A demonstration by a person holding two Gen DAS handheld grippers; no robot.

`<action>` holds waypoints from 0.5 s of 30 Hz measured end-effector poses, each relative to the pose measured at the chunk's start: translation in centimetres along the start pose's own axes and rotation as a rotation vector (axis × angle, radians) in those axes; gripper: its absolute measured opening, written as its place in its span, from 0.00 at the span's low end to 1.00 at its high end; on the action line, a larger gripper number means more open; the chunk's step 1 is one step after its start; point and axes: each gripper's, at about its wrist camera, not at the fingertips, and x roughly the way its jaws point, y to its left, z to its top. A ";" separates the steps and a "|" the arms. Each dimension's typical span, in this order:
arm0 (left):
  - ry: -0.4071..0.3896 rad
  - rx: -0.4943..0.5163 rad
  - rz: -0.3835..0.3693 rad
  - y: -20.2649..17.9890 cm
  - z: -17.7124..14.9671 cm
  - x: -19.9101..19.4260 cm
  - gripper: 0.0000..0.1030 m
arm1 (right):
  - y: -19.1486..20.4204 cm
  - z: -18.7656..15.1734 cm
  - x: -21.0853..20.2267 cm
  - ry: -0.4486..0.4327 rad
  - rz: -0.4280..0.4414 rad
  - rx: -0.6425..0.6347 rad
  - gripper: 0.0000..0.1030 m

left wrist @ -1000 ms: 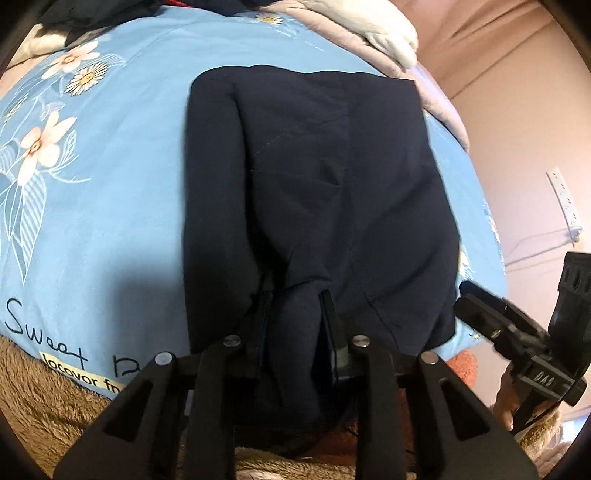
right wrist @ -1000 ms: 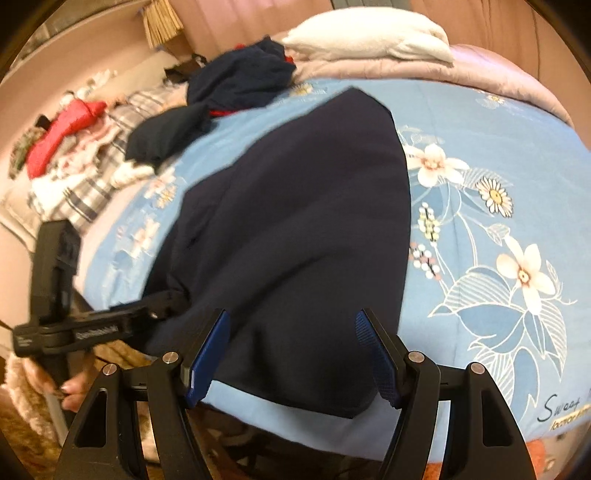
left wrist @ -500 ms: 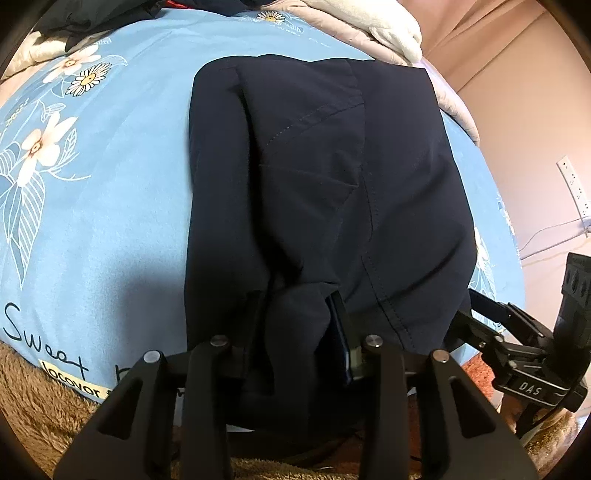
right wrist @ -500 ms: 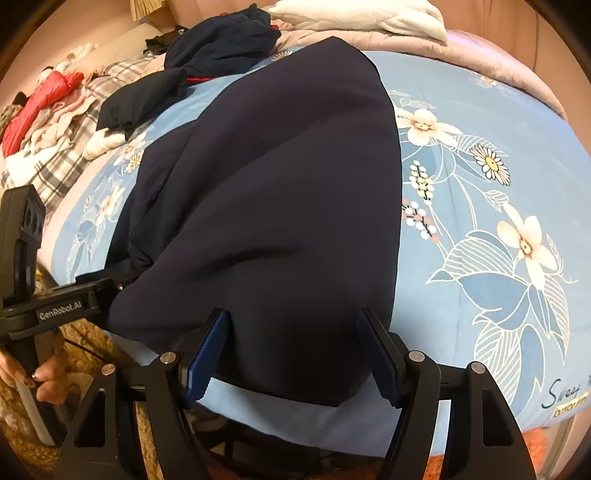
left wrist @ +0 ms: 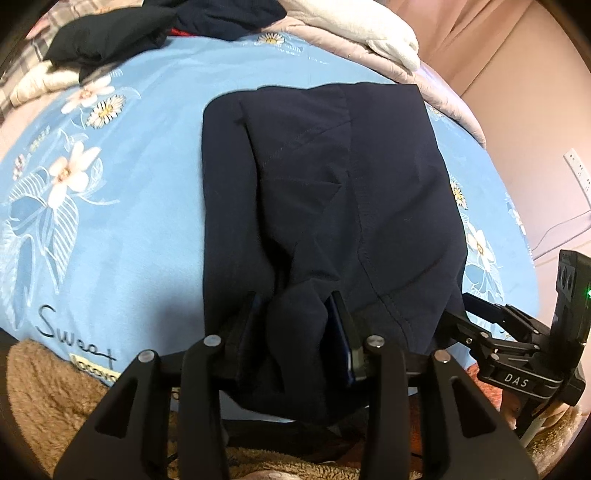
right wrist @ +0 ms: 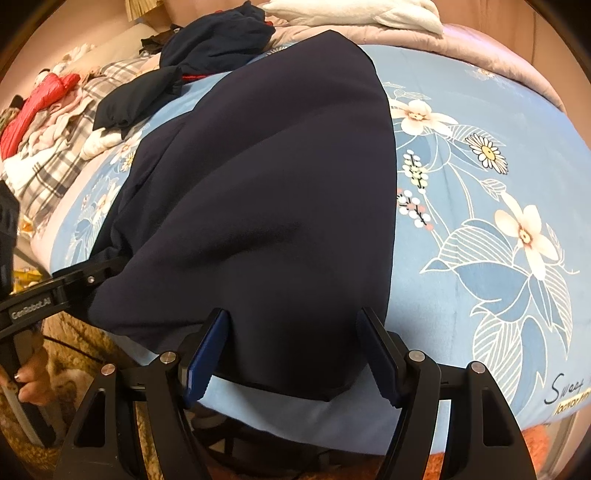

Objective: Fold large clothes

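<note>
- Navy cloth — a large dark garment (left wrist: 325, 192) — lay spread lengthways on the bed, over a light blue sheet (left wrist: 122, 229) printed with white flowers and the word "Sweet" near its front edge.
- Its near end hung over the edge of the bed, towards the two tools.
- The left tool (left wrist: 295, 325) had a bunched fold of that near hem between its fingers; its jaws had just been opening, and from the left wrist view I could not tell whether the pads were pressing the cloth or only standing beside it.
- In the right wrist view the same left tool showed at the left edge, its fingers buried under the garment's side, a hand (right wrist: 31, 380) wrapped round its handle below.
- The right tool (right wrist: 295, 347) stood with its jaws wide apart, the blue pads on either side of the garment's hanging corner — the cloth sat between them but neither pad squeezed it.
- From the left wrist view the right tool appeared at the far right, at the garment's other near corner, a small green light glowing on its body.
- At the head of the bed lay a white pillow (right wrist: 354, 14) on a pinkish quilt (right wrist: 487, 48).
- A heap of other dark clothes (right wrist: 218, 37) sat near the pillow, well apart from the spread garment.
- Beyond them was a jumble of plaid fabric (right wrist: 55, 162) and a red item (right wrist: 33, 107).
</note>
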 end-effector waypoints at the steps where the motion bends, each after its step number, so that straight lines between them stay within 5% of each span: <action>1: -0.008 0.010 0.008 -0.1 -0.1 -0.3 0.38 | 0.0 0.0 0.0 0.001 -0.001 0.002 0.68; 5: -0.034 0.027 0.045 -0.1 -0.1 -0.9 0.51 | -0.3 0.0 -0.1 0.007 0.002 0.015 0.69; 9: -0.043 0.011 0.035 0.2 0.6 -1.2 0.52 | -0.4 0.0 -0.2 0.019 -0.008 0.019 0.69; 15: -0.112 0.023 0.087 0.2 1.2 -2.9 0.81 | -1.3 0.0 -0.5 0.046 0.016 0.072 0.76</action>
